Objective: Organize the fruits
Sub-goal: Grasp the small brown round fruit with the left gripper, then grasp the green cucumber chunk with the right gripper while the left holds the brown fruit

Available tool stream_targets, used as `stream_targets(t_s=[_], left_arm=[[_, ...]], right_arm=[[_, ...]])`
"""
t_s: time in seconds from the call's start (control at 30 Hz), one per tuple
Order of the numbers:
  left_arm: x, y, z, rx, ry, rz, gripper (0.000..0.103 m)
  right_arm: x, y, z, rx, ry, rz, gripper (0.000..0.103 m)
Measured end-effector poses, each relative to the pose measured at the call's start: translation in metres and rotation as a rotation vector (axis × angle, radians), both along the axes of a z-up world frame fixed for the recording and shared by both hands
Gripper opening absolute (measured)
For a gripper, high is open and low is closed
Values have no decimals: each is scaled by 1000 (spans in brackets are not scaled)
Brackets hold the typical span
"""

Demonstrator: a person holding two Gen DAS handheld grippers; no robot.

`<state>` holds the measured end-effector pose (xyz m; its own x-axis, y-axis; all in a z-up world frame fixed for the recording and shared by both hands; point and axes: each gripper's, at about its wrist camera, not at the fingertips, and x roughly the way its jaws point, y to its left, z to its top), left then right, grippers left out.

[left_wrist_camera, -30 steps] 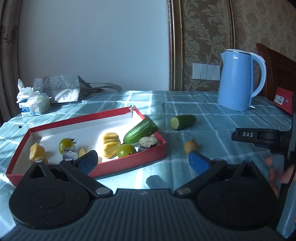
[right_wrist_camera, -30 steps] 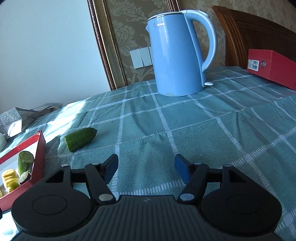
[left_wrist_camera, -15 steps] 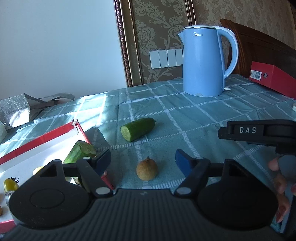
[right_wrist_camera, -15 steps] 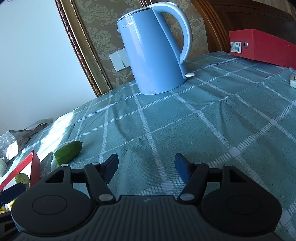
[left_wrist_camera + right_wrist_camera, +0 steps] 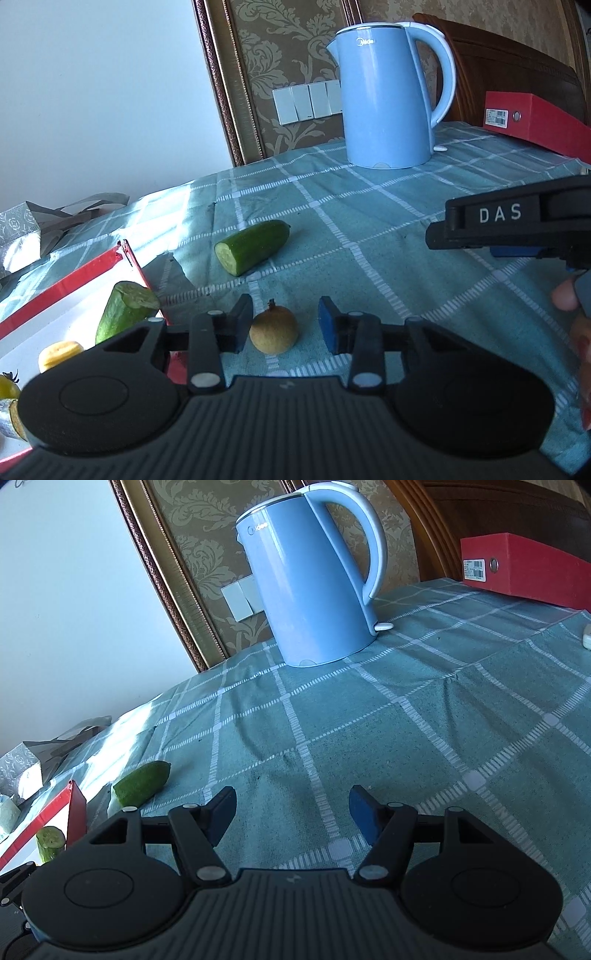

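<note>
Inside red tray (image 5: 74, 273): cucumber piece (image 5: 123, 312). Left gripper (image 5: 284, 325) closing around longan (image 5: 273, 332), untouched; right gripper (image 5: 293, 812) open.

Right hand-held gripper (image 5: 293, 810) over the checked worktop (image 5: 424, 716)
Jaws apart, nothing between them; blue kettle (image 5: 310, 579) ahead, cucumber half (image 5: 142, 782) at left.

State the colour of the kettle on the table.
Light blue kettle; the right wrist view shows it best.

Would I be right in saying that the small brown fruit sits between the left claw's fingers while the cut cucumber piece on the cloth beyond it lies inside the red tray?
Not quite. The left wrist view shows the small brown fruit between the left claw fingers, but that cucumber piece lies on the tablecloth, outside the red tray.
</note>
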<state>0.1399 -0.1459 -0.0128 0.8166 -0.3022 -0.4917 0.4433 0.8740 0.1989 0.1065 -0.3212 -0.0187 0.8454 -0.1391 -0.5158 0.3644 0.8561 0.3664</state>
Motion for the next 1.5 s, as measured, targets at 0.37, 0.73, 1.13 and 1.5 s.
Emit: stream_targets(t_s=[0.37,0.73,1.13,1.5], left_arm=[[-9,15,3,-63,12,13,21],[-2,8,-3,-24,78,-27,35],[-1,27,0,-134,111,17,22],[-49,68,2,-149,82,8,22]], right_arm=[[0,-3,0,18,-8,0,67],[0,-3,0,22,-12,6,67],[1,1,-1,-9,-10,11,67],[3,11,0,-16,-23,101,67]])
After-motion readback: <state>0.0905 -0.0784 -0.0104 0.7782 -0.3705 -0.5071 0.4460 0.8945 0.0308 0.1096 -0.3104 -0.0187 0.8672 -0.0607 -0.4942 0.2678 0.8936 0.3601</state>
